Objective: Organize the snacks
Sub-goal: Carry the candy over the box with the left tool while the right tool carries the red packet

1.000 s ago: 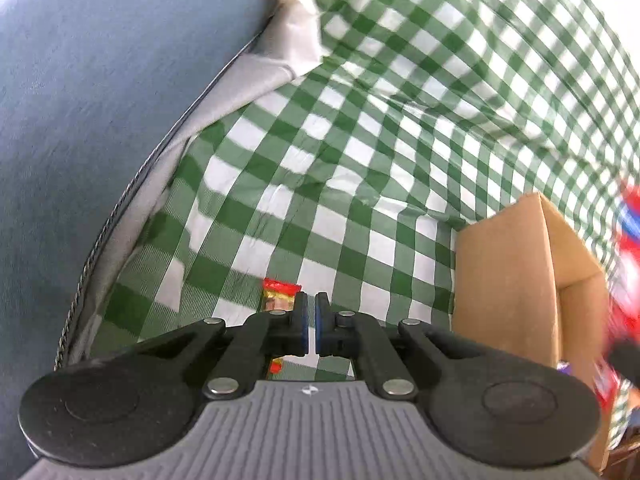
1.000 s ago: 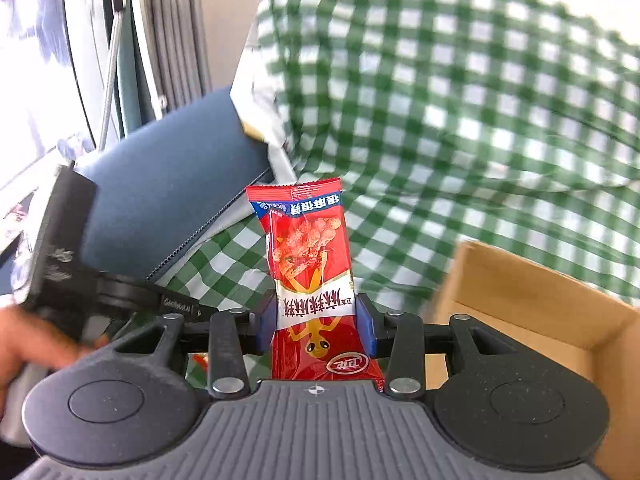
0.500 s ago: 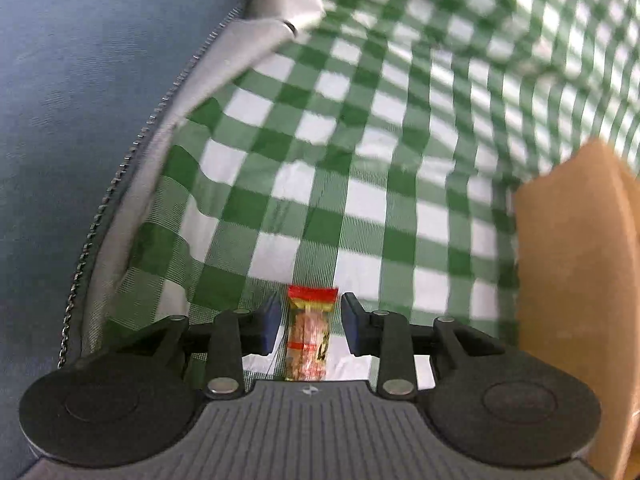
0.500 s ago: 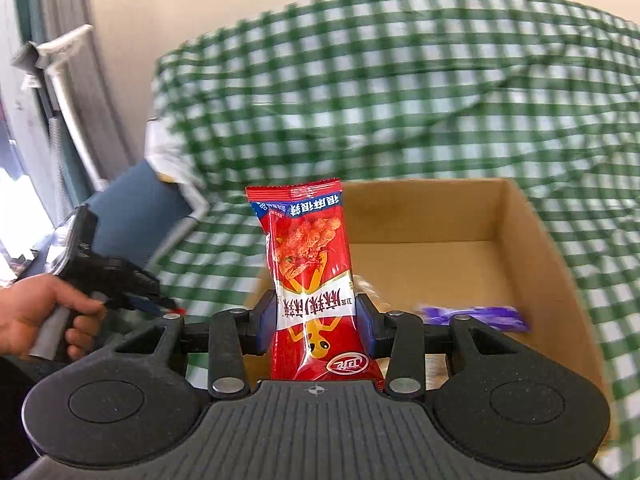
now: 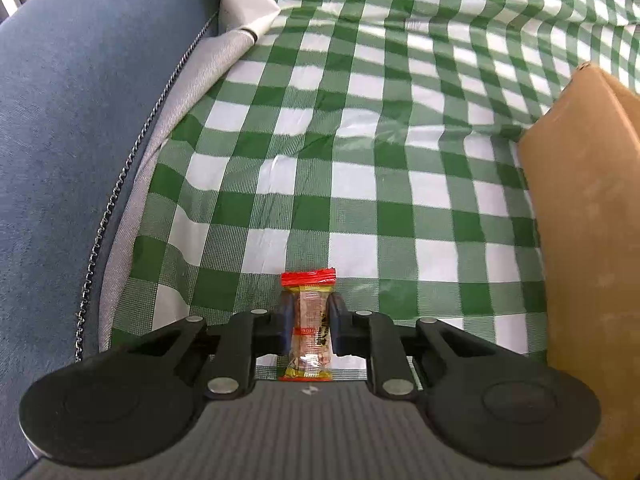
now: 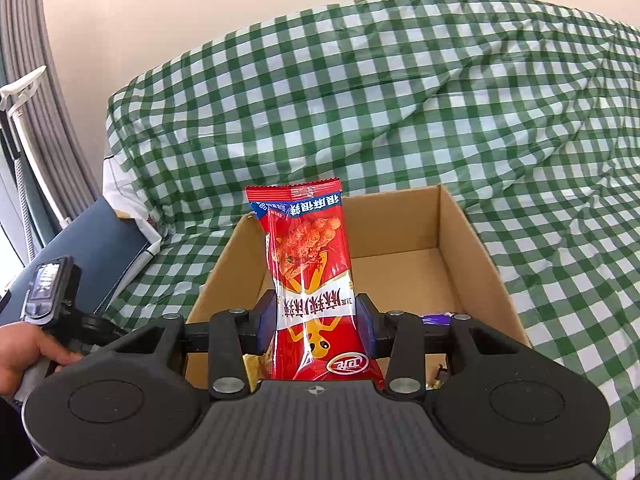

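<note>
My left gripper (image 5: 308, 322) is shut on a small clear snack packet with red ends (image 5: 309, 326), low over the green checked cloth (image 5: 360, 128). My right gripper (image 6: 316, 320) is shut on a tall red snack bag (image 6: 310, 280) and holds it upright above the open cardboard box (image 6: 472, 240). A purple wrapper (image 6: 438, 319) lies on the box floor behind the right finger. The box's outer wall (image 5: 584, 240) stands to the right in the left wrist view. The left gripper's handle and the hand holding it (image 6: 44, 320) show at the left of the right wrist view.
A blue cushion (image 5: 72, 120) with a grey zipped edge lies left of the cloth. White paper (image 5: 244, 8) sits at its far end. Curtains (image 6: 32, 80) and a wall are behind. The cloth rises in folds behind the box.
My left gripper has opened, dropped around the small packet and closed on it. My right gripper has swung with the red bag from left of the box to above it.
</note>
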Available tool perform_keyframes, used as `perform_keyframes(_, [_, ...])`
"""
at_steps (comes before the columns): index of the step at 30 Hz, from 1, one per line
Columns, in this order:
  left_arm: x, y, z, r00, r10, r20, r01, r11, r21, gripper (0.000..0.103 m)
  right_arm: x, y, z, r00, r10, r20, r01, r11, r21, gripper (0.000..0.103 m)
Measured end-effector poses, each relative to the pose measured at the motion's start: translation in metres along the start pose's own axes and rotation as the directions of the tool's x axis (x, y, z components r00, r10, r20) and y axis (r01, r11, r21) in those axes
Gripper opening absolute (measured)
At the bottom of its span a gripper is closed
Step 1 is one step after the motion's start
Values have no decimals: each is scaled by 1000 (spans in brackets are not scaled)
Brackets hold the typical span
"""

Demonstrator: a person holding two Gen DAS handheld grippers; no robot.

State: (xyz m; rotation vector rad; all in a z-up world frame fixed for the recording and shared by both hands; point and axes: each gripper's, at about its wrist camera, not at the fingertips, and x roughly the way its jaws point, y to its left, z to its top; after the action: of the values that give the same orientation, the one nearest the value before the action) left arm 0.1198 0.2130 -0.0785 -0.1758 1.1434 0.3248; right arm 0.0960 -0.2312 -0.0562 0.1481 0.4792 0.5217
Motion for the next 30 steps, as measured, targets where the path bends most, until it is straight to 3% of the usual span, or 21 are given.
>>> perform_keyframes(12, [-31,-5,-2,994,-48,97,47,999,18,19,-3,-1,-1,998,-51,27,51,999,7,43])
perform_keyframes(17, [-51,-15,-1,974,-104,200,99,995,35,19,-3,1,-1,996,-76,43,76,997,-5,43])
perform_keyframes(21, [-75,-31,-2,934,-170,314,151,985,85,19,-2,1,1,993,-99,62,100,995,-9,43])
perform_keyframes(27, [-109,-58,-5,836,-270,477,222,962,157,19,1,3,2,987,-136,88,138,990,-20,43])
perform_keyframes(30, [-123,-69,-9,791,-320,521,263,947,182,19,3,6,3,984,-149,96,153,987,-39,43])
